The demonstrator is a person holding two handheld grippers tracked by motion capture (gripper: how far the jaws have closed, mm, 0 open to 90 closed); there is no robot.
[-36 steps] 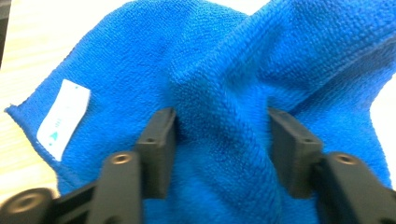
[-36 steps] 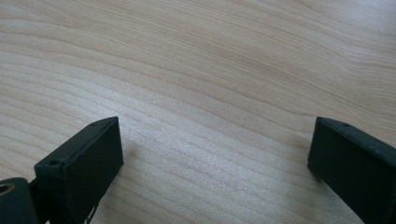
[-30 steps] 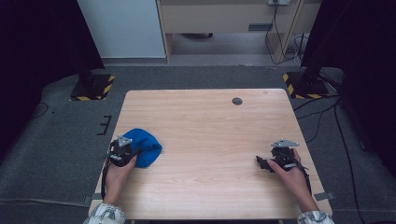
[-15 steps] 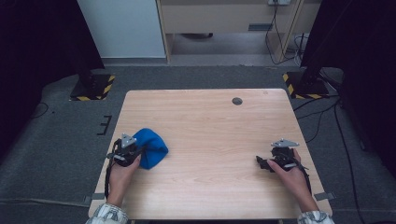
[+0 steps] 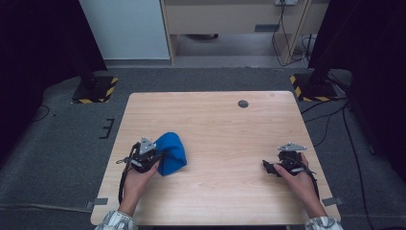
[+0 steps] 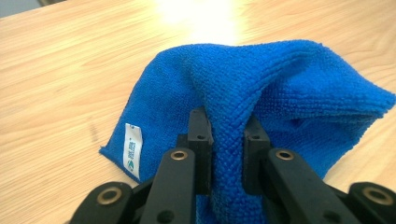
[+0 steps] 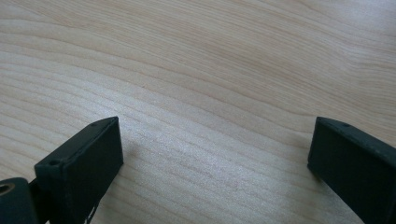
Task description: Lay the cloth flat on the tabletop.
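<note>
Cloth [image 6: 280,88] is pinched in my left gripper [image 6: 227,140], a fold lifted; my right gripper [image 7: 215,154], well apart from the cloth, stands spread. Folding seems barely begun.

My black left gripper [image 6: 226,140] sits against a bright blue cloth [image 6: 261,93] with a white label [image 6: 132,151]; beneath the cloth, pale wood-grain table [image 5: 215,115].

Bunched blue cloth [image 6: 261,93] with white tag, pinched up off table.
</note>
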